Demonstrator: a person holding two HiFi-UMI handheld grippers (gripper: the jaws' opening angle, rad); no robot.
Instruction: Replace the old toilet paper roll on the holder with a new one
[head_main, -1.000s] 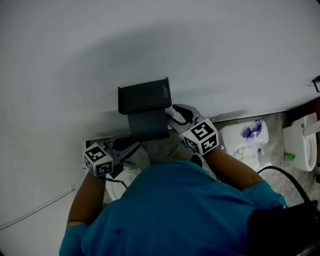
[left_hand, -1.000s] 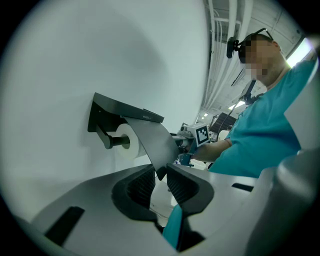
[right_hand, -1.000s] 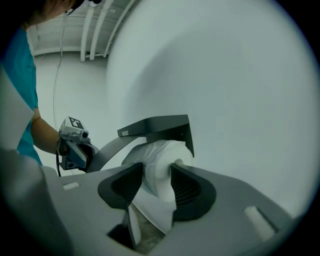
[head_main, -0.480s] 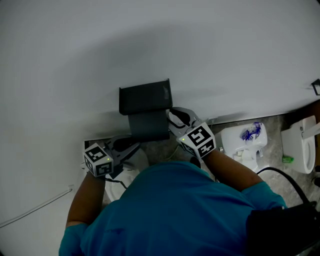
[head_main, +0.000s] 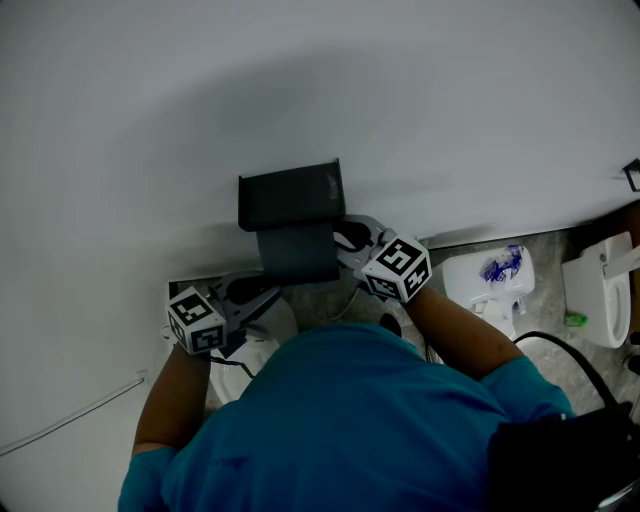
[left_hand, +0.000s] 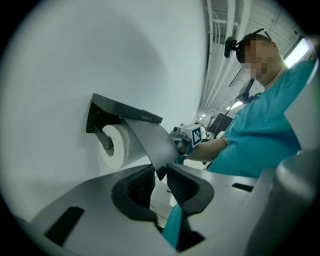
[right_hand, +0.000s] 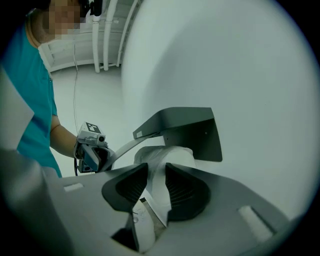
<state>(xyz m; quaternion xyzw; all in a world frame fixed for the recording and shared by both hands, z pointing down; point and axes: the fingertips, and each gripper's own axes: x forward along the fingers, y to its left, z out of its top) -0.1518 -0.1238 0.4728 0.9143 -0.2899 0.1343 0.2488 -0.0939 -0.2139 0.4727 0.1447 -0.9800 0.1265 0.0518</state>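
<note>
Black flap (left_hand: 152, 142) pinched in left claw (left_hand: 160, 176) | right claw (right_hand: 156, 175) closing around roll (right_hand: 167, 152)

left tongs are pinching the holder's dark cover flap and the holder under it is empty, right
Not quite. The left tongs do pinch the dark cover flap, but the holder isn't empty: the left gripper view shows a white paper roll on it. The right tongs are closing from the other side, with that roll's paper between them.
</note>
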